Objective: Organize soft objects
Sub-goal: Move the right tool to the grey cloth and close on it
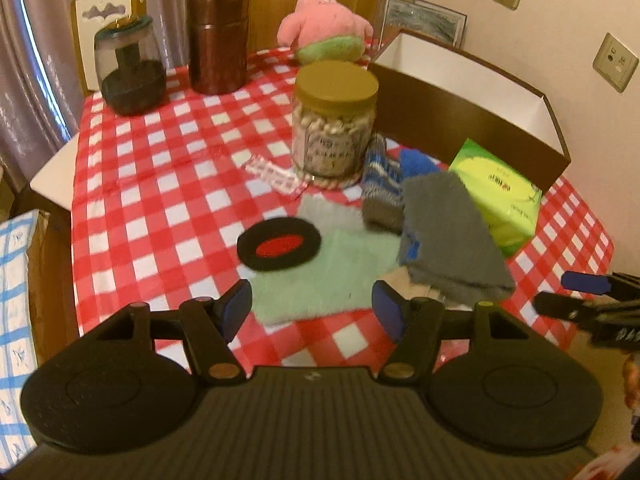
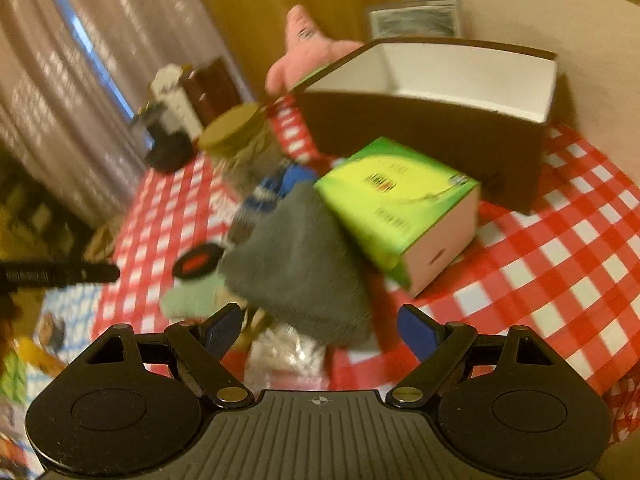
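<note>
While soft cloths, a folded grey fleece cloth [image 1: 444, 232] atop a mint-green towel [image 1: 320, 276], lie heaped before the open brown cardboard box [image 1: 460, 92], seemingly their destination, the left gripper [image 1: 312, 308] and right gripper [image 2: 320, 330] hover wide open, holding nothing.

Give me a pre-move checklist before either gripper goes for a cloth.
1. Left gripper jaws open and holding nothing: ok.
2. Right gripper jaws open and holding nothing: ok.
3. Brown box open at the top, white inside visible: ok. Whether anything lies at the bottom: cannot tell.
4. Grey cloth free to lift: not ok, it lies against the green tissue pack and over other cloths.
5. Green cloth free to lift: not ok, the black and red disc rests on its edge.
6. Image sharpness in the right wrist view: not ok, blurred.
</note>
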Motion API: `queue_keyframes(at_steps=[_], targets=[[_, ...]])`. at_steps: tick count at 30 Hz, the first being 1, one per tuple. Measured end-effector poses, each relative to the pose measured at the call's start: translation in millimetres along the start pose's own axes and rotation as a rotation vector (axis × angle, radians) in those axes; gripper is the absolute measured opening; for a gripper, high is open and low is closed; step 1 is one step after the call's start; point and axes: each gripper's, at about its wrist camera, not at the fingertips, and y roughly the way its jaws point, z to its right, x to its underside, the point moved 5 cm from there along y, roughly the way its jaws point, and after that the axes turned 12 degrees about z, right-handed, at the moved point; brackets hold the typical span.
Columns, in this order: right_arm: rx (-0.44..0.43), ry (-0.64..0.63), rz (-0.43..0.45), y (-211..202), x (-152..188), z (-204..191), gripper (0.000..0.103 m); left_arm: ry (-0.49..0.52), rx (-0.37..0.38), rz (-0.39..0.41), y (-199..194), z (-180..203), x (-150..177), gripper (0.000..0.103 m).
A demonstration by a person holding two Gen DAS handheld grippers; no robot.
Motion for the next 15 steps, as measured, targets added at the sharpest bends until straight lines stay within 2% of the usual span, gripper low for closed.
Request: queue_keyframes(at_steps=[5, 11, 15], targets=[[0.043, -0.18, -0.003, 10, 22, -27, 0.084, 0.02, 0.005, -0.019, 5, -5, 16, 0.064], [0.072, -0.276, -0.015, 28, 33, -38, 0.079, 0.025, 0.029, -0.037, 15, -6, 28, 0.062], [0.091, -0.406, -0.027, 43, 38, -42, 0.076, 0.031, 0.024, -0.045, 24, -8, 33, 0.062]])
